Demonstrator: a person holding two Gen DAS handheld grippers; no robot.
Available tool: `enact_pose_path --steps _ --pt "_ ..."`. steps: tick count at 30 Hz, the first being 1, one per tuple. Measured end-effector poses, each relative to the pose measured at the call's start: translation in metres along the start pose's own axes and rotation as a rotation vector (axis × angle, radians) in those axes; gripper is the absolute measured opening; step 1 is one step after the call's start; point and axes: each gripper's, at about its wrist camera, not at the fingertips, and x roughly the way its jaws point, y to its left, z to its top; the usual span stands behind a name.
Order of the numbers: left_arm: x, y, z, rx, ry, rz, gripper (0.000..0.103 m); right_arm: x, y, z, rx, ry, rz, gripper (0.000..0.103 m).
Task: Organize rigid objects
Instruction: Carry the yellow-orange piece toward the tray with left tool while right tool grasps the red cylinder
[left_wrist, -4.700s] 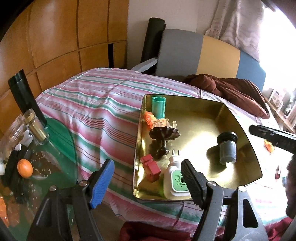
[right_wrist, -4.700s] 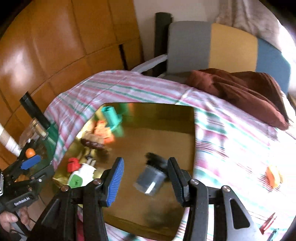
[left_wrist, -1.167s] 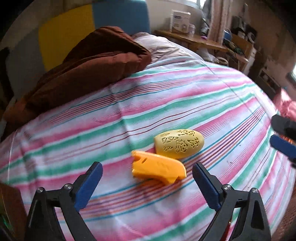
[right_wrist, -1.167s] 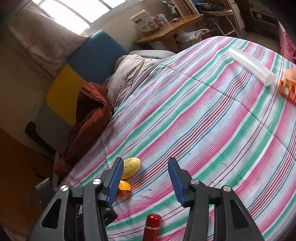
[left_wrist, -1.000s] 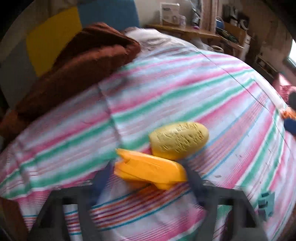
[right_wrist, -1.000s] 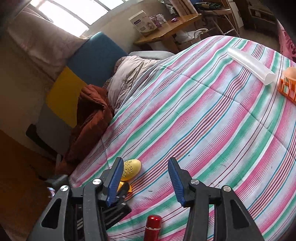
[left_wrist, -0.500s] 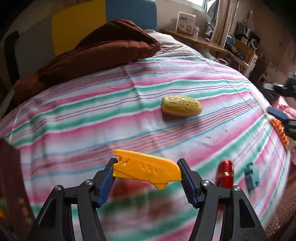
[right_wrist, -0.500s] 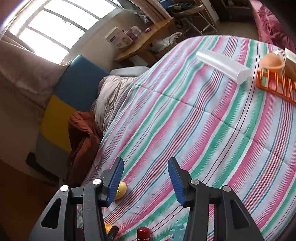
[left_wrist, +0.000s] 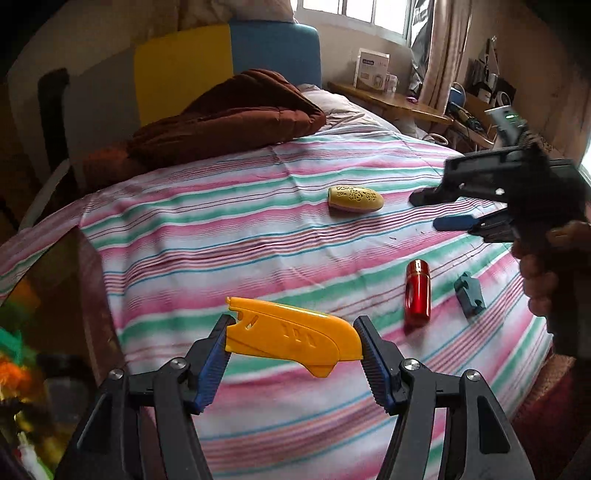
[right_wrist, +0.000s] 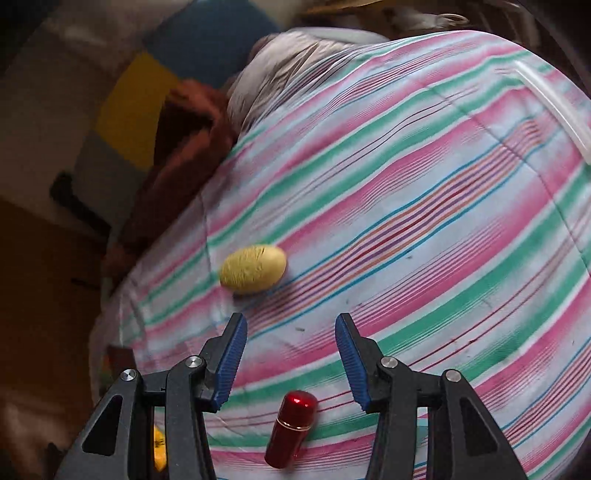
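Note:
My left gripper (left_wrist: 293, 338) is shut on an orange plastic utility-knife-shaped piece (left_wrist: 291, 334) and holds it above the striped bedspread. A yellow patterned oval object (left_wrist: 355, 198) lies farther back on the bed; it also shows in the right wrist view (right_wrist: 253, 268). A red metal cylinder (left_wrist: 417, 292) and a small teal piece (left_wrist: 469, 294) lie to the right. My right gripper (right_wrist: 290, 358) is open and empty, hovering over the bed with the red cylinder (right_wrist: 293, 428) just below it. The right gripper also shows in the left wrist view (left_wrist: 443, 210).
The gold tray's edge (left_wrist: 88, 280) with blurred coloured items is at the far left. A brown blanket (left_wrist: 221, 122) lies at the head of the bed. A clear plastic tube (right_wrist: 554, 107) lies at the far right. A cluttered desk (left_wrist: 406, 103) stands beyond.
My left gripper closed on the orange piece, lifted it off the bed and pulled back left towards the tray. My right gripper swung down towards the yellow oval and red cylinder.

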Motion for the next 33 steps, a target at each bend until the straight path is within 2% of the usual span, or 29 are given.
enact_pose_path --steps 3,12,17,21,23,28,30,33 --pt "-0.017 0.005 -0.006 -0.006 -0.022 0.010 0.066 0.011 0.010 -0.008 -0.064 0.054 -0.062 0.050" --pt "-0.065 0.035 -0.019 -0.071 -0.079 0.050 0.066 0.024 0.030 -0.031 -0.217 0.183 -0.133 0.050" --pt "-0.091 0.067 -0.028 -0.140 -0.112 0.091 0.066 0.034 0.031 -0.038 -0.237 0.233 -0.184 0.050" --pt "-0.113 0.105 -0.041 -0.208 -0.132 0.152 0.066 0.038 0.041 -0.045 -0.290 0.261 -0.164 0.049" --pt "-0.123 0.123 -0.049 -0.243 -0.140 0.189 0.066 0.043 0.052 -0.054 -0.354 0.273 -0.172 0.032" --pt "-0.148 0.179 -0.076 -0.355 -0.153 0.306 0.066 0.054 0.086 -0.079 -0.550 0.232 -0.197 0.027" --pt "-0.157 0.204 -0.089 -0.416 -0.153 0.347 0.066 0.060 0.095 -0.087 -0.639 0.209 -0.244 0.026" --pt "-0.166 0.237 -0.108 -0.509 -0.143 0.387 0.066 0.061 0.100 -0.093 -0.676 0.183 -0.273 0.026"
